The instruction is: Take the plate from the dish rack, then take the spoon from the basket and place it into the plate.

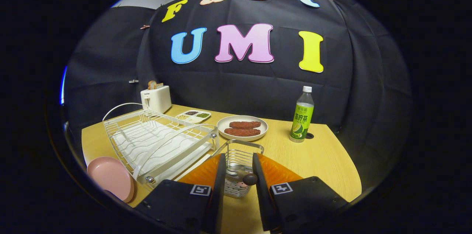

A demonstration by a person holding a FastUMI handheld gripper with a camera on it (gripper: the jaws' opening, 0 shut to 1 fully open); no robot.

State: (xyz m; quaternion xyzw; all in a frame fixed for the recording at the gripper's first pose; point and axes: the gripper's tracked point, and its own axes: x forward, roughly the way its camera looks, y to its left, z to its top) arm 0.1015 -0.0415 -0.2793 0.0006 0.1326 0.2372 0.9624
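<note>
Hand-held gripper (pixel 239 169) fingers parted around basket (pixel 239 160) — spoon (pixel 247 179) inside — plate (pixel 110 177) beside rack (pixel 158 142).

**Claw parted, fingers reaching forward**

The claw (pixel 238 171) points forward and slightly down over the counter (pixel 324 156). Its two fingers (pixel 220 175) stand apart with a clear gap between them, roughly parallel and leaning a little toward each other at the tips. The small dark round end of the spoon (pixel 250 179) sits in the gap, close to the right finger; whether either finger touches it cannot be told.
</note>
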